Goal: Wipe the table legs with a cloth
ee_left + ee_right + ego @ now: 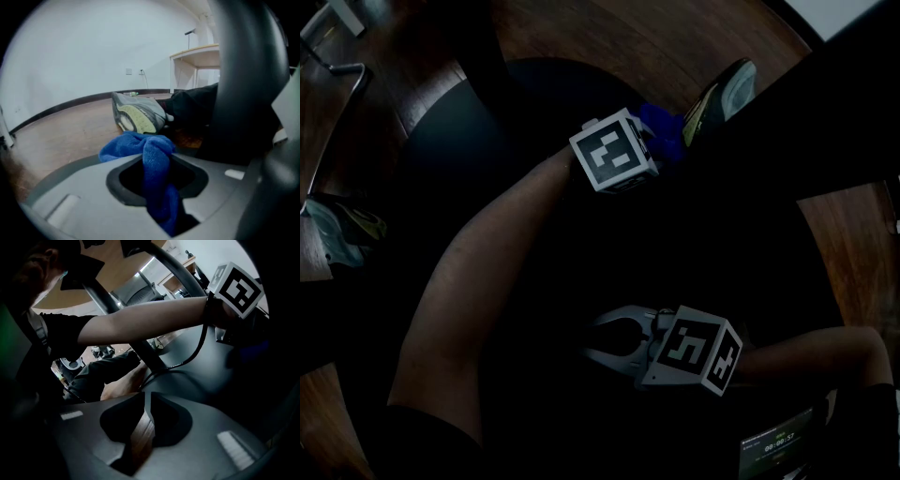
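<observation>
A blue cloth (126, 145) is bunched between the jaws of my left gripper (157, 157), which is shut on it. A thick dark table leg (248, 79) rises close on the right in the left gripper view. The head view is dark: it shows the left gripper (654, 139) by its marker cube, with the blue cloth (667, 120) at its tip. My right gripper (614, 339) hangs lower, apart from the cloth. In its own view the right gripper (145, 401) is shut on nothing, with wooden floor showing below the tips. A dark slanted tube (131, 319) stands ahead.
A grey and yellow shoe (138, 115) lies on the wooden floor just beyond the cloth, the same shoe (722, 94) showing in the head view. A white desk (197, 56) stands by the far wall. The person's left arm (140, 322) and a black cable (197, 352) cross the right gripper view.
</observation>
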Demonstrator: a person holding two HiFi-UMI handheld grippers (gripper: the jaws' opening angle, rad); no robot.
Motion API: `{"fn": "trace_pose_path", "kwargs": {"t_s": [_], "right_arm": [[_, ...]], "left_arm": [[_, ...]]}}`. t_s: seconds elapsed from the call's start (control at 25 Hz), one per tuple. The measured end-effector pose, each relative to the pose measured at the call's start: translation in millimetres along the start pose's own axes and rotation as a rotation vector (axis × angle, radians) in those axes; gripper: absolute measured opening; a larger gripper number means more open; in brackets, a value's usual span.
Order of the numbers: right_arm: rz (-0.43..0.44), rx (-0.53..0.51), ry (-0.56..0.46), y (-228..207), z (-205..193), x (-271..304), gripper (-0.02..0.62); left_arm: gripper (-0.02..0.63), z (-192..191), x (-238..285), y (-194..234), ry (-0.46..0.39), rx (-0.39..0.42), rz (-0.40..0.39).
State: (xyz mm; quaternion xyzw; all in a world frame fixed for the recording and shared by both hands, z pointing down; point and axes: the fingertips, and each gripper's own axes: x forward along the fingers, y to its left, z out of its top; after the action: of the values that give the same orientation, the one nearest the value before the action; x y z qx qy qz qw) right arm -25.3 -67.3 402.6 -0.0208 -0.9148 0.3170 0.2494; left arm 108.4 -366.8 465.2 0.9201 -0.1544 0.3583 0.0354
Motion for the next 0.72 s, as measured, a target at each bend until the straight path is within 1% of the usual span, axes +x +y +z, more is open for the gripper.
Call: {"fn": "trace_pose_path", "kwargs": {"t_s": [0.08, 0.2, 0.36, 0.44, 0.48, 0.56, 0.6, 0.64, 0.72], "right_arm": [[0.000, 0.008, 0.005, 0.0, -0.4, 0.4, 0.046], [0.001, 0.016, 0.016, 1.2, -0.3, 0.7, 0.046], [-0.011, 0.034, 0.021, 2.7, -2.2, -1.3, 0.046], [-0.017, 0.055, 0.018, -1.3, -2.1, -2.6, 0.046], [-0.019, 0.067, 0.016, -4.6, -1.5, -2.7, 0.046], [-0.024, 0.087, 0.013, -11.8, 0.0, -3.2, 0.046], [-0.029, 0.092, 0.010, -14.7, 0.5, -4.2, 0.046], [-0.033, 0.092, 0.005, -16.6, 1.2, -5.5, 0.046], [-0.037, 0.077, -0.009, -18.8, 4.5, -7.3, 0.041]], "left_arm": [[0.126, -8.0, -5.1, 25.4, 0.030, -0.017, 0.087], [0.126, -23.0, -24.5, 77.1, 0.062, -0.080, 0.249], [0.126, -35.6, -60.5, 145.1, 0.013, -0.179, 0.470], [0.126, -48.1, -80.2, 174.5, 0.008, -0.220, 0.569], [0.126, -58.8, -89.0, 183.6, 0.022, -0.252, 0.595], [0.126, -88.7, -99.5, 183.4, 0.073, -0.378, 0.568], [0.125, -101.6, -107.2, 184.0, 0.091, -0.430, 0.571], [0.126, -109.8, -116.9, 187.6, 0.099, -0.453, 0.600], [0.125, -118.3, -131.1, 190.6, 0.111, -0.454, 0.665]]}}
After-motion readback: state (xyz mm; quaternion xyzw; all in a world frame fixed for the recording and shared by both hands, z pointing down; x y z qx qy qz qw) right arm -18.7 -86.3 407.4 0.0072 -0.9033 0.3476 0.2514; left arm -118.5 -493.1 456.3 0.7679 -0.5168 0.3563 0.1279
